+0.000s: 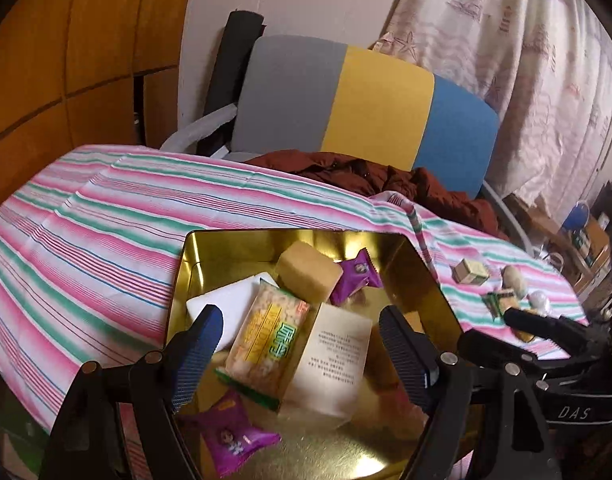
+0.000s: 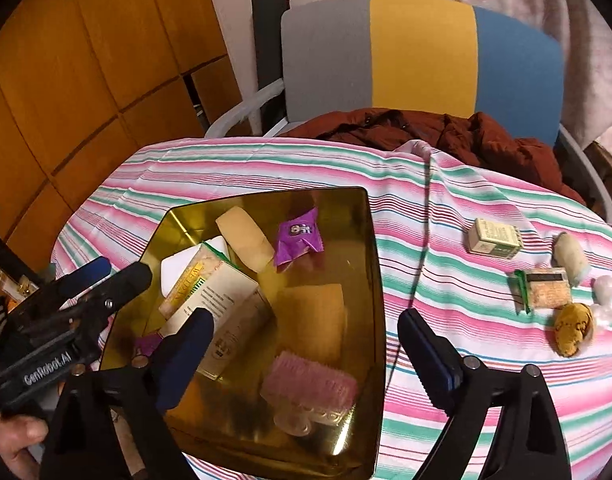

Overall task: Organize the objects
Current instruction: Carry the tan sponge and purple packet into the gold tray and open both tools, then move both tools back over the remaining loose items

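Note:
A gold tin tray lies on the striped cloth and holds several snacks: a rice-cracker packet, a white printed box, a tan cake, purple candies and a pink wrapped piece. My left gripper hangs open above the tray's near end, with nothing held. My right gripper is open over the tray's right side, one finger over the cloth. Loose snacks lie to the right: a small box, a clear packet and a golden piece.
The pink, green and white striped cloth covers the table. Behind it stands a grey, yellow and blue chair with a dark red jacket on the seat. Wooden cabinets are at the left. A hand holds the left gripper.

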`<state>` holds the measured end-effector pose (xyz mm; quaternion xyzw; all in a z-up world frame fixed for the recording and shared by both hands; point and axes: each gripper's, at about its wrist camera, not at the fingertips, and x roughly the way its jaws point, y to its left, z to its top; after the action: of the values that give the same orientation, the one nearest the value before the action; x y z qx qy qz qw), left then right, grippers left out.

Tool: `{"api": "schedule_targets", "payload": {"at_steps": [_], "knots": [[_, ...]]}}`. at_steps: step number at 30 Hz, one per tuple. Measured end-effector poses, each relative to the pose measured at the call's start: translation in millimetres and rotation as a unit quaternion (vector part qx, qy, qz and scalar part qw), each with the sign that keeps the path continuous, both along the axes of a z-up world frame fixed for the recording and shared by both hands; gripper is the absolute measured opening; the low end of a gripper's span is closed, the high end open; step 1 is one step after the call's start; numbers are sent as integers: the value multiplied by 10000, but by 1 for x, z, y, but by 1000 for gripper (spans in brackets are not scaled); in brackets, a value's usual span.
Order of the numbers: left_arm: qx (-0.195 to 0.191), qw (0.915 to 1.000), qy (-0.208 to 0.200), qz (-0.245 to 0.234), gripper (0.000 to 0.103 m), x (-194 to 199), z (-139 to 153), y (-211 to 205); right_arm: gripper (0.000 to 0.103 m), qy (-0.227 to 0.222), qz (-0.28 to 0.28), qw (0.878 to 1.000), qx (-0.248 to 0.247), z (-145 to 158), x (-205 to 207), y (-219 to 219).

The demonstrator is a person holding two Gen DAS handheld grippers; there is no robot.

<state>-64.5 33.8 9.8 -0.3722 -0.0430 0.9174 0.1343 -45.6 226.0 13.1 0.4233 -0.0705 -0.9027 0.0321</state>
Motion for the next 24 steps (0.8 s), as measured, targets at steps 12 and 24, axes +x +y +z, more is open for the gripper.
{"api": "schedule_targets", "payload": {"at_steps": [12, 24], "knots": [[-491, 9984, 200, -192, 82, 22, 1, 17, 103, 304, -235, 9980, 498, 3, 24, 0], [-771, 9951, 388, -472, 82, 33, 7, 36, 103, 283, -628, 9953, 675, 0, 38, 42]]}}
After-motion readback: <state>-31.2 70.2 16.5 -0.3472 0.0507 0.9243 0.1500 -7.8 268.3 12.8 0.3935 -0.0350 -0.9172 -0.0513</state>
